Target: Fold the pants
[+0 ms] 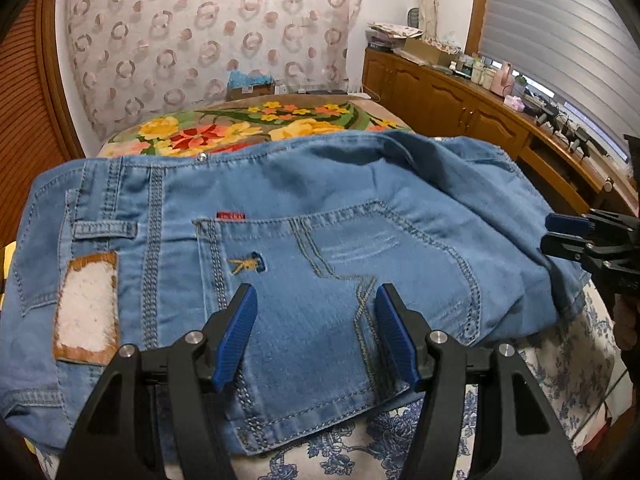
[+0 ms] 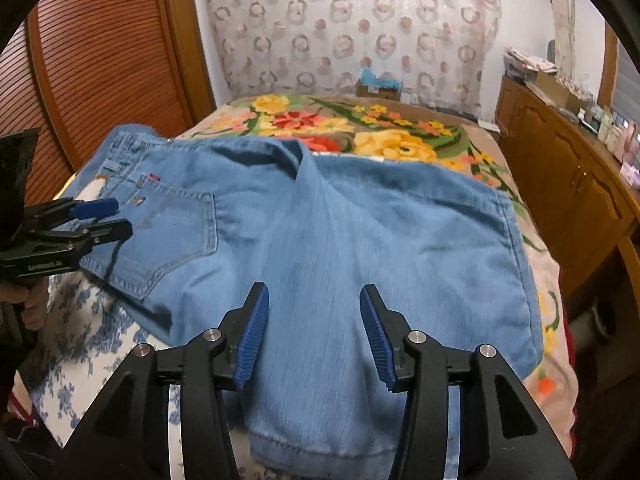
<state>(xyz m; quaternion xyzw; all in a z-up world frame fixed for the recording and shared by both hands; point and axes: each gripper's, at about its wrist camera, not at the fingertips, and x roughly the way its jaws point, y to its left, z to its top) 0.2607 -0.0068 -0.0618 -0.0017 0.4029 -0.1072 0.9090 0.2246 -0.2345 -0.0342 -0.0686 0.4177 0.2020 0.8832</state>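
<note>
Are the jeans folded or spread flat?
Folded: a leg lies doubled back over the jeans, its hem nearest the camera.

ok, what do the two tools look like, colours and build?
Both alike: left tool and right tool have black plastic linkage arms with silver pivot bolts and two blue ribbed pads each. No cables or markings are readable. No sleeve is clearly visible.

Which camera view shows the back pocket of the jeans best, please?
The left wrist view: the back pocket fills the middle of the picture, so its stitching and the red tag above it are clear. In the right wrist view the same pocket is small, off to the left, blurred, and partly behind the left gripper.
</note>
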